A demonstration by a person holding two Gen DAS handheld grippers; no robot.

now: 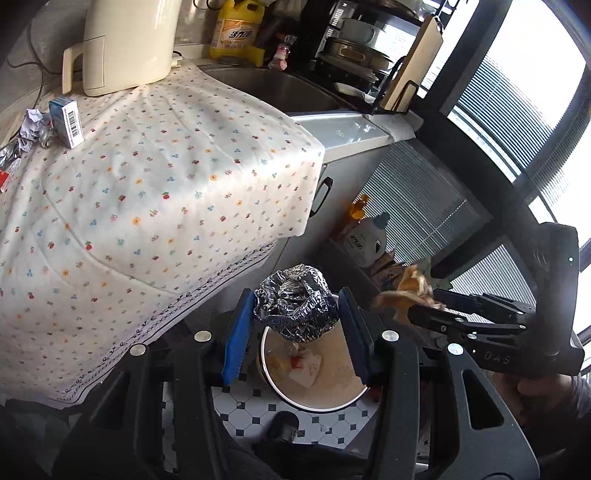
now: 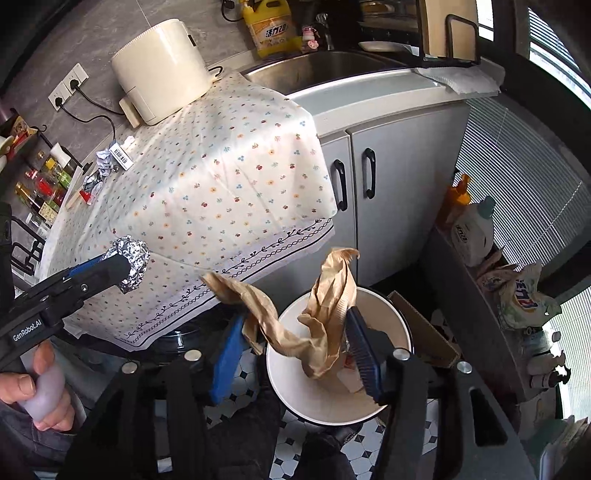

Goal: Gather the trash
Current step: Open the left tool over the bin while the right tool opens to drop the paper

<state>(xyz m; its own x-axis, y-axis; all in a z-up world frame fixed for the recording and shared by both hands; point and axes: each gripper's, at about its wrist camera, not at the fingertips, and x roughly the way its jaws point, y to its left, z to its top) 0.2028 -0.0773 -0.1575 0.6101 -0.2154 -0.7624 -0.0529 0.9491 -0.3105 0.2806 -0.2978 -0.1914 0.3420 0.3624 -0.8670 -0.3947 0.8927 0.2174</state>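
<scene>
My left gripper (image 1: pixel 297 314) is shut on a crumpled foil ball (image 1: pixel 295 304) and holds it above the white trash bin (image 1: pixel 317 400) on the floor. The foil ball also shows in the right wrist view (image 2: pixel 132 264). My right gripper (image 2: pixel 295 345) is shut on crumpled brown paper (image 2: pixel 317 325) over the same bin (image 2: pixel 295 391); the paper also shows in the left wrist view (image 1: pixel 406 291). The bin holds some scraps. More trash lies on the floral tablecloth's far left: a blue-white small box (image 1: pixel 66 122), crumpled paper (image 1: pixel 31 123) and foil bits (image 2: pixel 92 182).
A cream kettle (image 1: pixel 125 44) stands on the cloth-covered counter (image 1: pixel 166 184). A sink (image 2: pixel 317 66) and yellow detergent bottle (image 2: pixel 271 31) are behind. Cabinet doors (image 2: pixel 365 177) are beside the bin. Bottles and bags crowd a ledge (image 2: pixel 480 236) on the right.
</scene>
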